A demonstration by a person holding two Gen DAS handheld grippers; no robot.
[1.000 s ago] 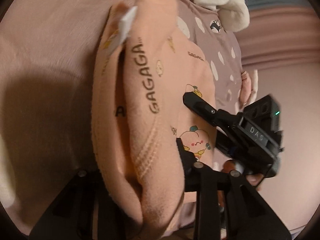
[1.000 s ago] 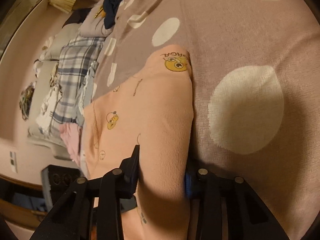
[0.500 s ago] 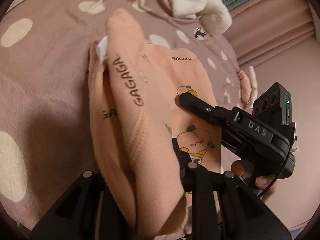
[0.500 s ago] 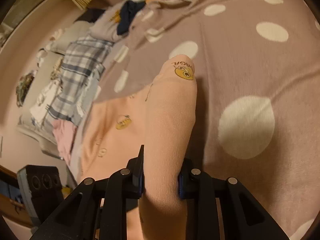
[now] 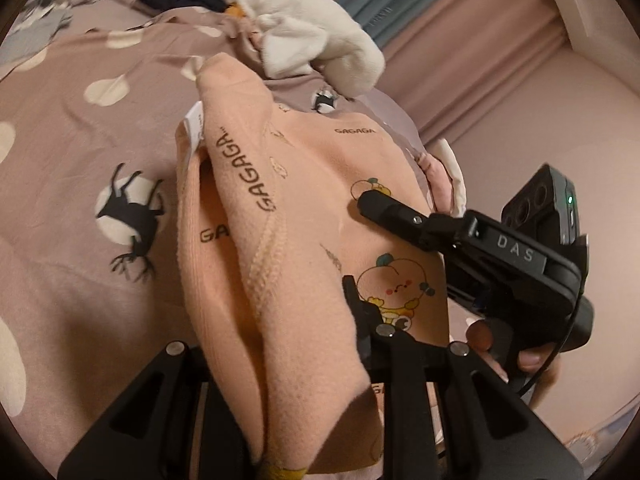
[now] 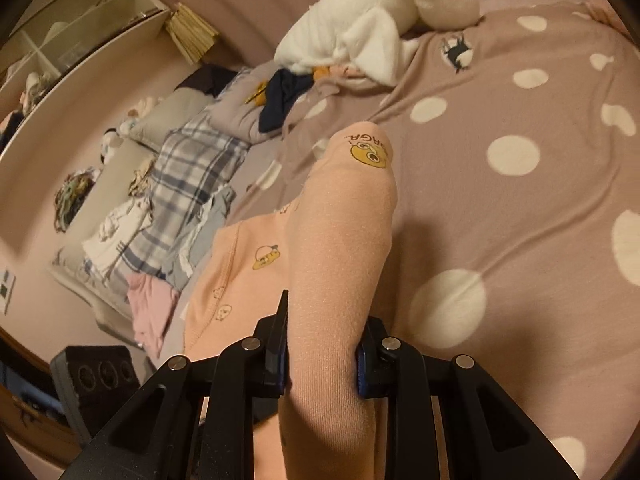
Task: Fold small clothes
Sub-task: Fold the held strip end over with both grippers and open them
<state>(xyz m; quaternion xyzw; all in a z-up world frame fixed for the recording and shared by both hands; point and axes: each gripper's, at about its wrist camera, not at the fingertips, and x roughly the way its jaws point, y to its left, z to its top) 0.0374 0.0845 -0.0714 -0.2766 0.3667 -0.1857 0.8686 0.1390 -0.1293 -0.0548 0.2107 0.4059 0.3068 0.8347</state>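
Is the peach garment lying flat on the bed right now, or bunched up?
Bunched: the peach garment rises in ridges between both grippers' closed pads, left gripper and right gripper.

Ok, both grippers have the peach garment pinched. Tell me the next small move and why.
Probably carry both pinched edges forward together and lay them onto the far part of the peach garment. The left gripper and the right gripper each clamp a raised fold of it, the rest trailing on the dotted bedspread, so the fold looks only half made.
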